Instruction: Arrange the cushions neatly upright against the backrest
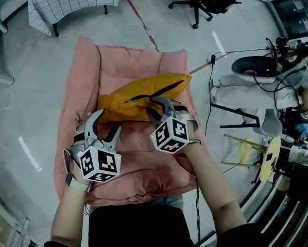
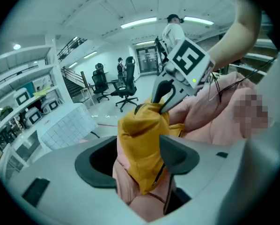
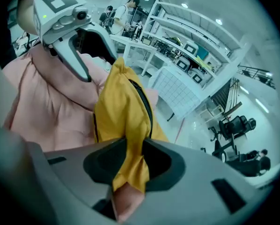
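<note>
Cushion (image 1: 143,99) not set up yet, caught between two grippers

One yellow cushion is across the middle of the pink sofa (image 1: 82,91), on its side with its zip showing. It does not lean on the backrest (image 1: 138,63) yet, so I think the job has only begun: it still has to be stood up straight at the back. The right hand-held gripper (image 1: 158,108) is clamped on the cushion's near edge, with yellow cloth pinched tight in its jaws. The left hand-held gripper (image 1: 106,123) has its jaws wide apart. A cushion corner and some pink cloth (image 2: 130,182) sit loosely between them, not squeezed as far as I can see.
</note>
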{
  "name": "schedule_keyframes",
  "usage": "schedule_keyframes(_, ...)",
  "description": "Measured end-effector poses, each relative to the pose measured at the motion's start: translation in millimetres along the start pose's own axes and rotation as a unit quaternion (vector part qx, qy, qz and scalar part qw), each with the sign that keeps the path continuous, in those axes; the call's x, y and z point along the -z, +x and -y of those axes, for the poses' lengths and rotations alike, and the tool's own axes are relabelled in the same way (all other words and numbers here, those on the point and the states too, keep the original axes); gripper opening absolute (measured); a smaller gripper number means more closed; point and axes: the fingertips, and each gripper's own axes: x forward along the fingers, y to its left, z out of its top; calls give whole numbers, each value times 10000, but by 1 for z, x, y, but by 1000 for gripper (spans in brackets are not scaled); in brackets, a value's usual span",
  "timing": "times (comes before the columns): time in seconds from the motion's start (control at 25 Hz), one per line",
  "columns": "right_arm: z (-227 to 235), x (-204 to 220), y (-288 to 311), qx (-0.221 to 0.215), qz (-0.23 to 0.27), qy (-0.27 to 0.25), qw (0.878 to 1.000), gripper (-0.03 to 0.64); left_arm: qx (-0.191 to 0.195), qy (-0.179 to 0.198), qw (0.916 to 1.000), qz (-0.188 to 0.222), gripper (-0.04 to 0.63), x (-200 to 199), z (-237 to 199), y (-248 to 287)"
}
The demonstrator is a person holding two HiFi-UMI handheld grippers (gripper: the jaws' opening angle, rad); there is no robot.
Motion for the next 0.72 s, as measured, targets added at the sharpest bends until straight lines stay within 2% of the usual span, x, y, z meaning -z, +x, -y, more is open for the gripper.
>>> schedule_keyframes(0.12, -34, 9, 3, -235, -182, -31, 9996, 120, 448, 54, 9988, -174, 282, 6, 8, 11)
schedule_keyframes(0.32, -67, 15, 5, -243, -291, 10, 9993, 112, 1060, 698, 9895, -697, 291, 30, 32, 27)
schedule_keyframes(0.44, -76, 16, 8, -304, -291, -165, 9990, 118, 1313, 824, 9838, -896, 256, 43, 42, 32)
schedule_keyframes(0.56, -83, 19, 7, -545, -239, -429, 9973, 159, 1353, 1006, 9802, -1041, 228, 51, 49, 34)
schedule_keyframes(0.72, -76, 32, -4, -960, -154, -754, 9924, 182, 1281, 1080, 9800, -1078, 205, 50, 57, 38)
